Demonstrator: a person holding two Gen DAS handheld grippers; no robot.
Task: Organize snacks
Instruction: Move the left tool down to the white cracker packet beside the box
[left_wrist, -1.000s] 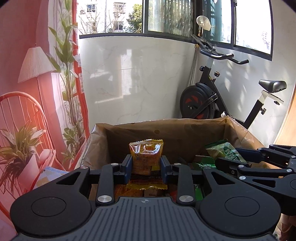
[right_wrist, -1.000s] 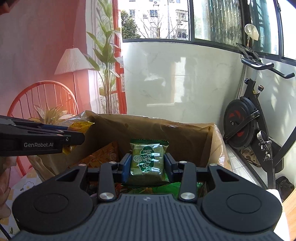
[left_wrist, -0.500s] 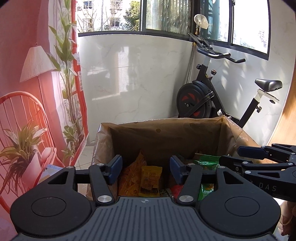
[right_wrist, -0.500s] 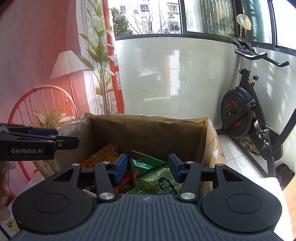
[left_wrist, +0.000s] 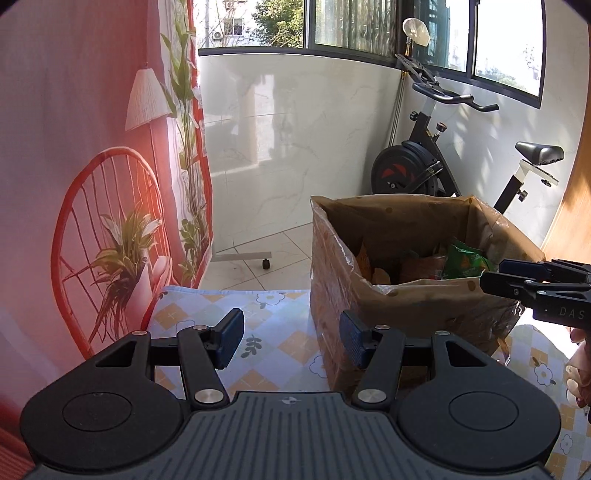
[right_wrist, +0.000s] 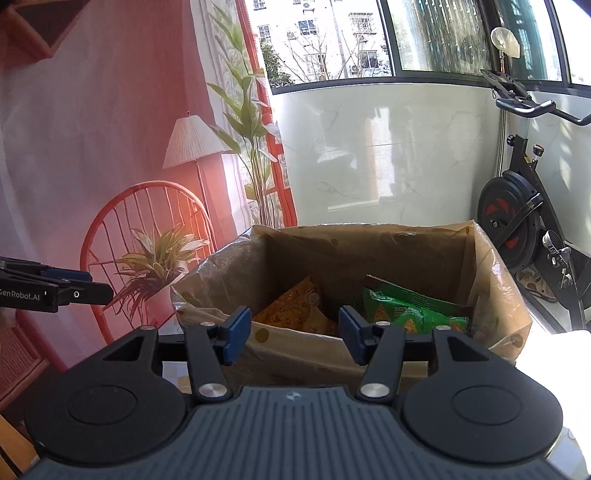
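Note:
A cardboard box (left_wrist: 332, 295) lined with brown plastic stands on the flowered tablecloth (left_wrist: 273, 343). Inside it lie a green snack packet (left_wrist: 463, 258) and orange packets (left_wrist: 364, 254). My left gripper (left_wrist: 291, 332) is open and empty, over the cloth at the box's near left corner. In the right wrist view the box (right_wrist: 369, 251) shows the green packet (right_wrist: 406, 310) and an orange packet (right_wrist: 295, 306) inside. My right gripper (right_wrist: 295, 325) hovers at the box's near rim, jaws opening, nothing between them. Its tips (left_wrist: 517, 280) reach in over the box's right rim.
A printed red backdrop (left_wrist: 92, 221) with a chair and plants hangs to the left. An exercise bike (left_wrist: 413, 173) stands behind the box by the white wall. A hand (left_wrist: 580, 354) shows at the right edge. The left gripper's side (right_wrist: 74, 288) pokes in from the left.
Both grippers let go of their packets, orange from the left and green from the right, which now lie in the box. Both drew back; the left view swung left of the box.

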